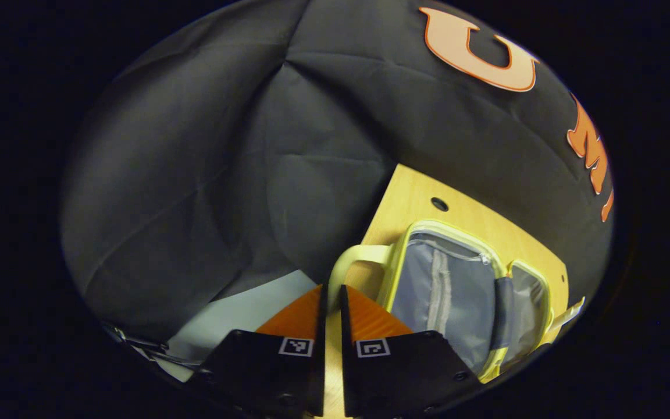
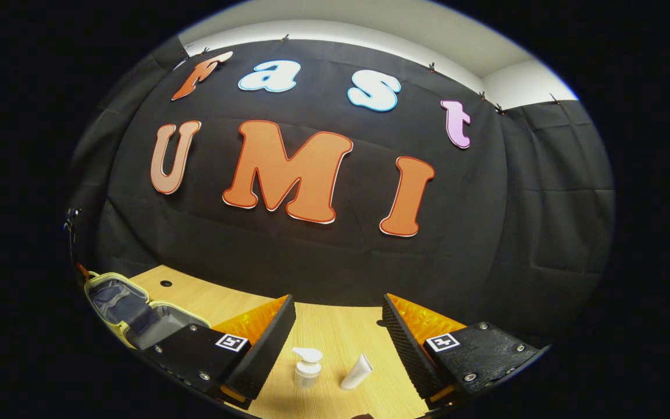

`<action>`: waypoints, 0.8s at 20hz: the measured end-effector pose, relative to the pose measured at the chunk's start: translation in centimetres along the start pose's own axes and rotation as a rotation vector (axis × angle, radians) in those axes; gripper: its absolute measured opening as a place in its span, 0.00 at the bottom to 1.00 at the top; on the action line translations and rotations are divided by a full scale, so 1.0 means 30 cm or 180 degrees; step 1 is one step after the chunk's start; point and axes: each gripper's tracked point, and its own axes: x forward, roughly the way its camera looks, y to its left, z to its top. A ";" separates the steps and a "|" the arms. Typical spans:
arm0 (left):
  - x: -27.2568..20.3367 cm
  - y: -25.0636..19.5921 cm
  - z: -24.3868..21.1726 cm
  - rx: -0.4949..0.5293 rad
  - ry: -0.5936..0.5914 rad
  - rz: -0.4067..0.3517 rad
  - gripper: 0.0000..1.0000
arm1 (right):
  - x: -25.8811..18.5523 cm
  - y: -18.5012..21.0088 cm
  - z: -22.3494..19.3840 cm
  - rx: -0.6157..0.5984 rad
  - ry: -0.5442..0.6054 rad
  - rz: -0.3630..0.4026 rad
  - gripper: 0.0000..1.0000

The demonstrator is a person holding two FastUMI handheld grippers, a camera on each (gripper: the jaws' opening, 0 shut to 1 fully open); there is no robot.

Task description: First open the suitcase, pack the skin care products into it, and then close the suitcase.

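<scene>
The suitcase [image 1: 445,285] lies open on the wooden table [image 1: 416,192], pale yellow-green at the rim and grey inside, with nothing in either half. Its handle [image 1: 358,255] arcs toward my left gripper [image 1: 332,289], whose fingers stand almost together right at the handle's near end; a pinch is not clear. In the right gripper view the suitcase [image 2: 131,308] sits far left. My right gripper [image 2: 338,302] is open and hangs above the table. A white pump bottle [image 2: 307,366] and a white tube [image 2: 356,372] lie on the wood between its fingers, untouched.
The black cloth wall closes off the table's back and side. A round hole [image 1: 439,204] sits in the tabletop behind the suitcase. A pale strip [image 1: 567,314] pokes out past the suitcase's far half. Bare wood [image 2: 335,326] stretches ahead of the bottles.
</scene>
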 end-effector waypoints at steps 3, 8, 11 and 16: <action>-0.040 0.007 0.033 0.0150 -0.0206 0.0222 0.15 | -0.002 -0.019 -0.017 -0.0018 0.0027 -0.0006 0.96; -0.272 -0.196 0.155 0.0550 -0.0910 0.0126 0.54 | 0.030 -0.038 -0.032 0.0045 0.0012 0.0090 0.95; -0.444 -0.349 0.212 0.0699 -0.1218 -0.0004 0.88 | 0.056 -0.046 -0.032 0.0081 -0.0033 0.0185 0.96; -0.693 -0.485 0.253 0.0821 -0.1614 -0.0139 0.98 | 0.084 -0.085 -0.040 0.0126 -0.0091 0.0304 0.96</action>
